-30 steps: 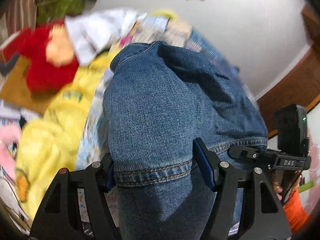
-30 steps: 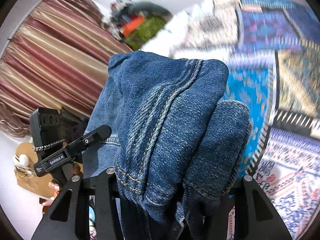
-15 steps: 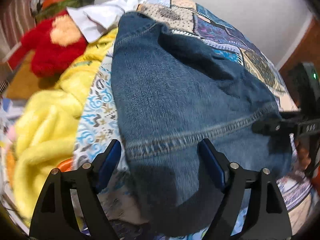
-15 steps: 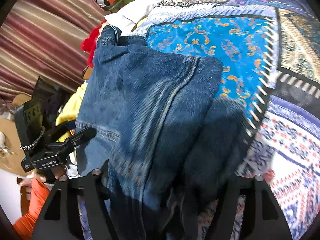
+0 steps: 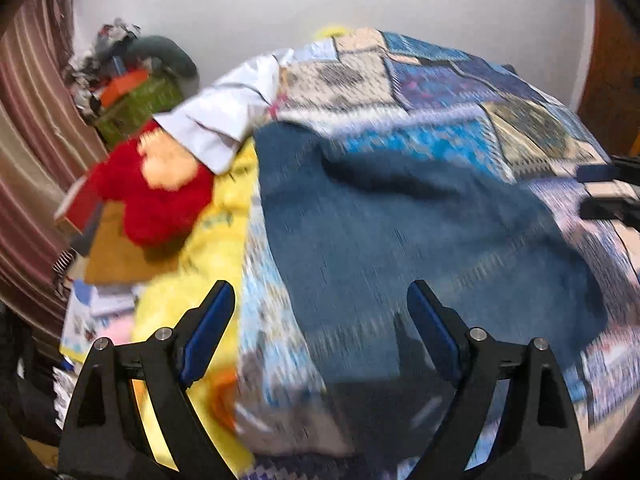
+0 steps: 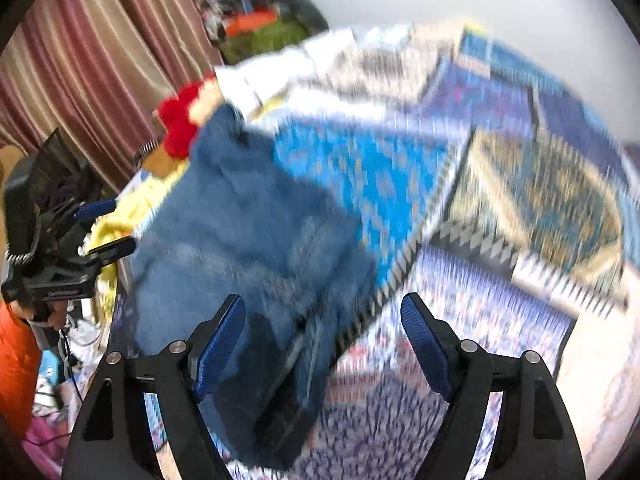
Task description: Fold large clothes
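Observation:
The blue denim jeans (image 5: pixel 400 232) lie spread on the patterned patchwork bedspread (image 5: pixel 460 92); they also show in the right wrist view (image 6: pixel 248 240). My left gripper (image 5: pixel 320 320) is open and empty, just above the near edge of the jeans. My right gripper (image 6: pixel 322 338) is open and empty, above the right edge of the jeans. The left gripper shows in the right wrist view at the left (image 6: pixel 100 228). Both views are blurred by motion.
A red plush toy (image 5: pixel 160 196), a white garment (image 5: pixel 228 120) and a yellow blanket (image 5: pixel 188 280) lie left of the jeans. A cluttered green basket (image 5: pixel 136 100) stands by the striped curtain (image 6: pixel 92 68). The bedspread (image 6: pixel 520 200) stretches to the right.
Both grippers have let go of the jeans and opened wide. The jeans have dropped flat onto the bedspread and both grippers have drawn back from them.

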The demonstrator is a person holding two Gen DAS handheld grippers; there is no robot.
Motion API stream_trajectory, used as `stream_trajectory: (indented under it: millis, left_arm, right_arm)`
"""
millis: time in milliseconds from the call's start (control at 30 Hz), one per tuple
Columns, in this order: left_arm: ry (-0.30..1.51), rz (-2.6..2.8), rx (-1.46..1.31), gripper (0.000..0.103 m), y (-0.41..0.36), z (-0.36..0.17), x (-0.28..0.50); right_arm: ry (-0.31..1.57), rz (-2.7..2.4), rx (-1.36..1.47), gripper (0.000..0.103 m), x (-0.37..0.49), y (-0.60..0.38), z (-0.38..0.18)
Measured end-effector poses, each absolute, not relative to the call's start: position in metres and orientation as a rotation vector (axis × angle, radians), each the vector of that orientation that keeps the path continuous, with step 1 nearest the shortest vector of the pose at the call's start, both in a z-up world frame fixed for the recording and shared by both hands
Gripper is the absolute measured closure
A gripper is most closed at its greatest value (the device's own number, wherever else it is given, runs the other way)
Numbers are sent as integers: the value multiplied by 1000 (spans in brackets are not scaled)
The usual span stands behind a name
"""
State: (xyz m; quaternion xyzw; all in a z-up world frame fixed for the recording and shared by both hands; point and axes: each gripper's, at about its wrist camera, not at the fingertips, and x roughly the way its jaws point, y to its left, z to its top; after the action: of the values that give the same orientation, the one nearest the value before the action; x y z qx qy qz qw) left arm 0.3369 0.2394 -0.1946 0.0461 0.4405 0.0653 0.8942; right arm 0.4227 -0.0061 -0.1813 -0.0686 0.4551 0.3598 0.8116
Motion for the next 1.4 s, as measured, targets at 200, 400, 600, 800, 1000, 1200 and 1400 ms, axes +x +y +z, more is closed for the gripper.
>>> stream_trajectory:
  millis: [200,400,600,800,1000,1200,1400]
  left_arm:
    - [965,182,-25,15,253,-217,410]
    - [1027,253,-65,12,247,-249,453]
    - [1047,258,41,15,228,-232,444]
    - [880,192,48,15,210,-149,372]
    - [621,146,-11,15,197,-45,272]
    - [365,120,-46,15,176,27,165]
    - [216,128,-36,15,143,44,84]
  right_arm:
    - [964,693,-150,24,445,28,-201]
    - [1090,634,-111,21,464,23,-249]
    - [1108,586,-62,18,459,-3,-231]
    - [964,603,-43,18,417,-23,-160]
    - [677,665,11,18,343,-36,-54]
    - [406,725,77,18,249,-57,29]
    - [248,718,98,18,166,-71,57]
